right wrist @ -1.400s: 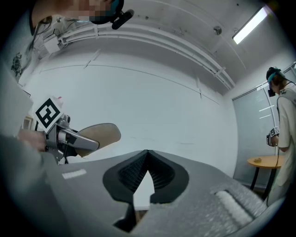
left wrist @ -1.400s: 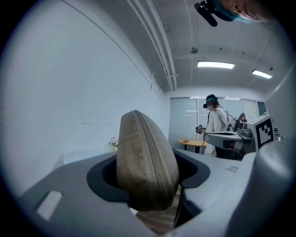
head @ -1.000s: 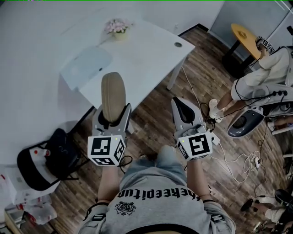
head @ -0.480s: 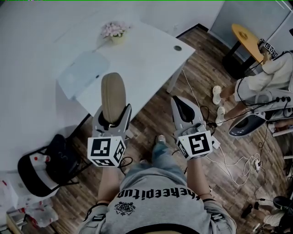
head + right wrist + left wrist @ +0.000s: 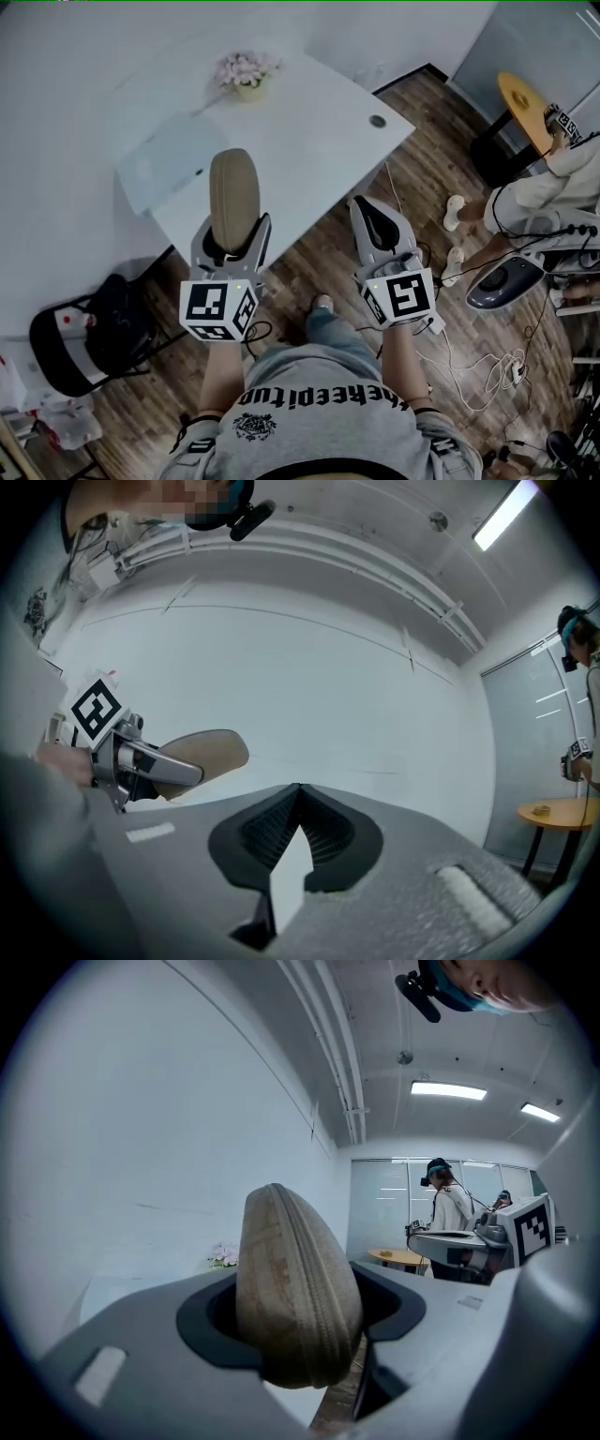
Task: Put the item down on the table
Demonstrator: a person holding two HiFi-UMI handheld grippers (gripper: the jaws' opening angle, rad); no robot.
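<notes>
A tan zippered oval case (image 5: 234, 192) stands upright between the jaws of my left gripper (image 5: 232, 231), which is shut on its lower end. It hangs in the air over the near edge of the white table (image 5: 309, 141). In the left gripper view the case (image 5: 295, 1288) fills the gap between the jaws of the left gripper (image 5: 300, 1312). My right gripper (image 5: 373, 214) hovers over the wooden floor to the right, shut and empty. In the right gripper view, past the right gripper (image 5: 298, 794), the case (image 5: 202, 754) shows at the left.
On the table stand a small flower pot (image 5: 246, 73) and a pale flat sheet (image 5: 173, 159). A black chair with a bag (image 5: 84, 333) is at the left. At the right are a round yellow table (image 5: 525, 98), another person (image 5: 553, 178) and cables (image 5: 487, 347) on the floor.
Both grippers keep their place and grip. The view has shifted, so the table sits slightly nearer and further right. The person at the right has moved a little.
</notes>
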